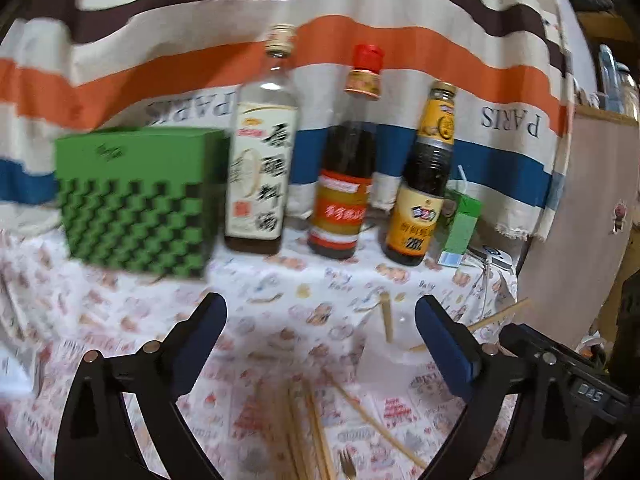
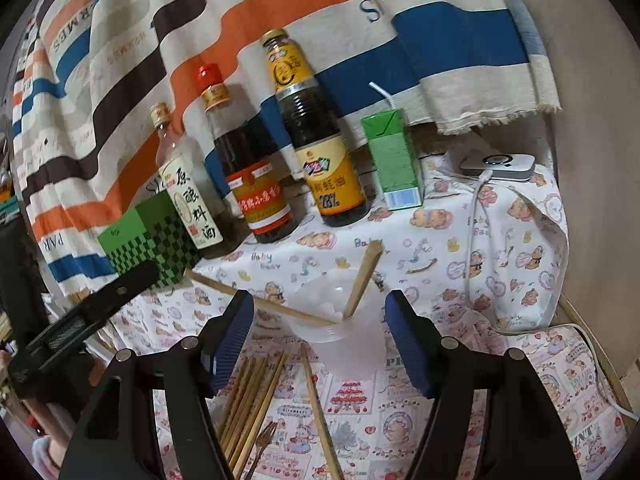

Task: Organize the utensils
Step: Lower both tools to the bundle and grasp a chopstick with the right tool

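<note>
Nearest the cameras, loose wooden chopsticks (image 2: pixel 248 396) and a small fork (image 2: pixel 266 434) lie on the printed tablecloth (image 2: pixel 516 264). Both the left gripper (image 1: pixel 320 340) and the right gripper (image 2: pixel 320 336) stand wide apart, gripping nothing. Between the right gripper's fingers stands a clear plastic cup (image 2: pixel 340 332) with two chopsticks in it. At the far edge stand a green checked box (image 1: pixel 136 200), three sauce bottles (image 1: pixel 344 184) and a green drink carton (image 2: pixel 394 160).

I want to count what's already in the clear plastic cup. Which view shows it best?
The right wrist view: the clear plastic cup sits centred between the open tool's pads, sharp, with two chopsticks leaning in it. The left wrist view shows it only as a faint, blurred outline.
</note>
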### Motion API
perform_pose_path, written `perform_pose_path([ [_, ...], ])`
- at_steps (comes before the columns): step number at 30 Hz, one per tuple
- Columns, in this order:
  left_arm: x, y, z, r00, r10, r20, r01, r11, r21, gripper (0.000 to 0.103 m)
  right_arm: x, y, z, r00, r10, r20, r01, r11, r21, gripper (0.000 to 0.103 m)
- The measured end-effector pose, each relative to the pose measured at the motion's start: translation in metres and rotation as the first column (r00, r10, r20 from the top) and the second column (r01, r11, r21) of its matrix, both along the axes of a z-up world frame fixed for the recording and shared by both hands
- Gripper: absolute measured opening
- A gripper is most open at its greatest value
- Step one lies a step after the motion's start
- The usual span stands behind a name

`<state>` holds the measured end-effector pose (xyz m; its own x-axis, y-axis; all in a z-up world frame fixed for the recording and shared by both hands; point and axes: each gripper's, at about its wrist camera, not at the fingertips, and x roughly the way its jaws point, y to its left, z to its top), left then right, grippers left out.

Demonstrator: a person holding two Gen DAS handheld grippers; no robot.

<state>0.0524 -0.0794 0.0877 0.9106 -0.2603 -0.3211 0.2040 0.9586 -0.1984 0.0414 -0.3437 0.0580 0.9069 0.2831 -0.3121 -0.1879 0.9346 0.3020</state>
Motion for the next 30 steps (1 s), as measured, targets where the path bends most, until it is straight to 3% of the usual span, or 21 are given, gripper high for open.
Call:
perform_pose_path([
  [2, -0.008, 0.007, -0.002, 1.000, 0.003, -0.006, -0.003, 1.000, -0.014, 0.098, 0.000, 0.004, -0.001, 1.000, 0.005, 0.000, -0.005, 1.000, -0.015, 0.071],
  [7, -0.022, 0.017, -0.012, 0.998, 0.054, -0.029, -0.052, 0.997, 0.060, 0.098, 0.001, 0.012, -0.004, 1.000, 0.014, -0.009, -0.014, 0.999, -0.047, 0.073],
  [12, -0.028, 0.030, -0.031, 0.995, 0.076, -0.059, -0.071, 0.995, 0.077, 0.098, -0.002, 0.012, -0.003, 1.000, -0.019, -0.011, 0.019, 0.998, -0.066, 0.075],
  [18, -0.016, 0.039, -0.054, 0.982, 0.118, -0.146, -0.102, 0.989, 0.111, 0.098, 0.005, 0.019, -0.011, 0.999, -0.008, -0.053, 0.003, 0.996, -0.086, 0.076],
  [25, 0.008, 0.046, -0.080, 0.938, 0.146, -0.316, -0.106, 0.984, 0.142, 0.098, 0.018, 0.043, -0.029, 0.989, 0.001, -0.145, -0.031, 0.978, -0.208, 0.076],
  [30, 0.022, 0.041, -0.104, 0.891, 0.126, -0.437, -0.058, 0.985, 0.165, 0.098, 0.039, 0.050, -0.054, 0.953, -0.019, -0.303, -0.063, 0.963, -0.260, 0.076],
])
